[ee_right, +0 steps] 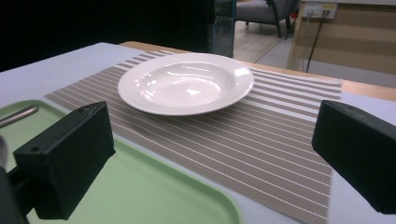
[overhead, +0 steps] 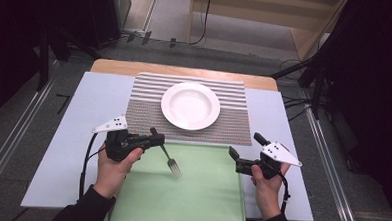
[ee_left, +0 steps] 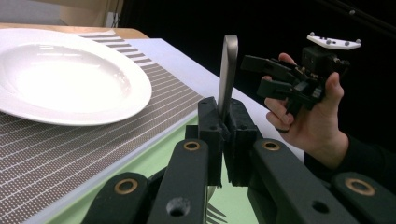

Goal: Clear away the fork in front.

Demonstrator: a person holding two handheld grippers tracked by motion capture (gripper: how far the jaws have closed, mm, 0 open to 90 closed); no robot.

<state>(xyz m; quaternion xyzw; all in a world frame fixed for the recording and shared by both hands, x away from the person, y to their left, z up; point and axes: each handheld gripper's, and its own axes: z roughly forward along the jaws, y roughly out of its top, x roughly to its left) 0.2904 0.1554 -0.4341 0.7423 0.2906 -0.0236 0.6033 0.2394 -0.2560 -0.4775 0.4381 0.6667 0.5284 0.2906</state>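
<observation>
Dark walls stand all around the table (overhead: pixel 78 115). On it lie a striped mat (overhead: pixel 233 127) with a white plate (overhead: pixel 190 105) and a green tray (overhead: pixel 205 201). The left gripper (overhead: pixel 155 138) pinches a fork (overhead: pixel 171 160) by its handle, lifting it over the tray, likely to lay it beside the plate. The right gripper (overhead: pixel 245 148) waits with jaws wide apart, holding nothing.

The left tool (overhead: pixel 154 137) sits above the near-left part of the green tray (overhead: pixel 205 201), jaws clamped together, wrist turned inward. The right tool (overhead: pixel 245 148) hovers over the tray's right edge, jaws spread wide.
</observation>
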